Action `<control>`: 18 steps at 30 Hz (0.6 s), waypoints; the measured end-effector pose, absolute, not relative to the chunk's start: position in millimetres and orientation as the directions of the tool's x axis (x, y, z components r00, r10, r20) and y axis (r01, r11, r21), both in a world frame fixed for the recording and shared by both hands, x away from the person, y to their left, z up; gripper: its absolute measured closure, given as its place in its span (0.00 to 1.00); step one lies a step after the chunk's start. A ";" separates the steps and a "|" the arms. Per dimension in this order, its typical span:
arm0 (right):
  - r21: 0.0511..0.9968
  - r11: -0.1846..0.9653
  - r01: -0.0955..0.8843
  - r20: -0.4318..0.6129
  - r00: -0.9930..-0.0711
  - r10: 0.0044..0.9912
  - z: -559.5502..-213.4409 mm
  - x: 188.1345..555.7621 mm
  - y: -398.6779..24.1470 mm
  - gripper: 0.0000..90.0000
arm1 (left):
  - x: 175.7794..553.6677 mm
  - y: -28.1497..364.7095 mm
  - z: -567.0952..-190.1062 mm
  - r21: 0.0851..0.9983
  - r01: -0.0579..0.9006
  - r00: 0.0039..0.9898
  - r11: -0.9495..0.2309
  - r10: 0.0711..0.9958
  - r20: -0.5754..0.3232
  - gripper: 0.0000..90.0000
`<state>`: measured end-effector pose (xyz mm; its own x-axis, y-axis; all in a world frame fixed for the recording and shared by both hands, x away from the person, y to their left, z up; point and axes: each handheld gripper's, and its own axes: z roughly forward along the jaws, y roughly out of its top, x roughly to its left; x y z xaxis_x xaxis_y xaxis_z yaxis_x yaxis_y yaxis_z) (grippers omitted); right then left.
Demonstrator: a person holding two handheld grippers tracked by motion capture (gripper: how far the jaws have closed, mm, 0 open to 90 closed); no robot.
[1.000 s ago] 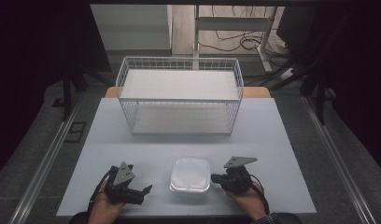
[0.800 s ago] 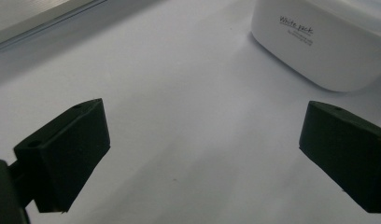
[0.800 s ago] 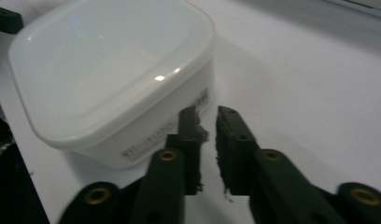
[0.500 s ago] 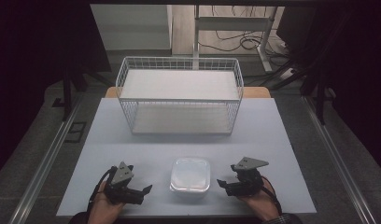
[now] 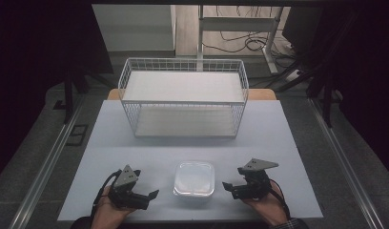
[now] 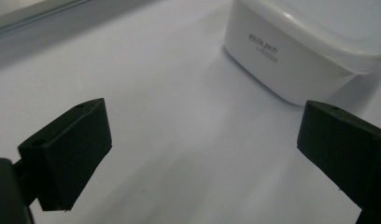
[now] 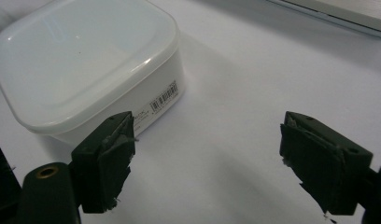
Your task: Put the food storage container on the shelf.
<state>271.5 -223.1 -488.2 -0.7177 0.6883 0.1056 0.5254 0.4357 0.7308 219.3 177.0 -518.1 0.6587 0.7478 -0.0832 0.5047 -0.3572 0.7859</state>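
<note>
Two tools flank one small white square plastic container with a clear lid [image 5: 194, 178], which sits low in the centre of the high view on the pale grey bench [image 5: 288, 143]. Left tool [image 5: 152, 194] rests at the lower left of that frame in the person's left hand [image 5: 107, 214], its black jaws spread wide with nothing between them, just beside the container but not touching it. From the left gripper view the container [image 6: 310, 51] fills the upper right corner, a small printed label on its side wall, bare bench [image 6: 170, 116] showing between the jaws.

Over at the lower right of the high view, the right tool [image 5: 227, 187] sits in the person's right hand [image 5: 269, 207], grey three-cornered plate on top, jaws pointing toward the container. Those jaws have just been opening and now stand well apart, holding nothing. In the right gripper view the container [image 7: 86, 60] takes the upper left, barcode sticker on its wall, and the near jaw sits just in front of that wall; whether it touches is hard to tell.

Farther up the high view, a white wire two-tier basket shelf [image 5: 183, 98] stands across the middle of the bench, well apart from everything.
</note>
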 end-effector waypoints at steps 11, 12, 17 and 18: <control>0.751 0.424 0.505 0.118 -0.736 0.667 -476.3 267.5 -218.4 0.26 | 223.2 162.4 -508.2 0.785 0.493 0.688 -0.376 0.720 -0.088 0.14; 0.752 0.425 0.504 0.119 -0.738 0.664 -475.7 267.2 -217.9 0.26 | 223.8 161.7 -507.2 0.785 0.492 0.692 -0.376 0.716 -0.091 0.14; 0.759 0.416 0.501 0.133 -0.745 0.654 -470.8 265.3 -213.7 0.26 | 229.4 156.6 -500.3 0.800 0.487 0.703 -0.352 0.701 -0.120 0.14; 0.760 0.416 0.499 0.135 -0.747 0.651 -470.0 265.3 -212.6 0.26 | 230.7 154.4 -499.7 0.800 0.486 0.706 -0.351 0.698 -0.122 0.14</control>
<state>265.3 -212.6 -470.0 -0.7472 0.6509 0.1346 0.4991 0.4156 0.7604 230.7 154.4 -499.7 0.7058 0.6978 -0.1224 0.4863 -0.3515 0.8000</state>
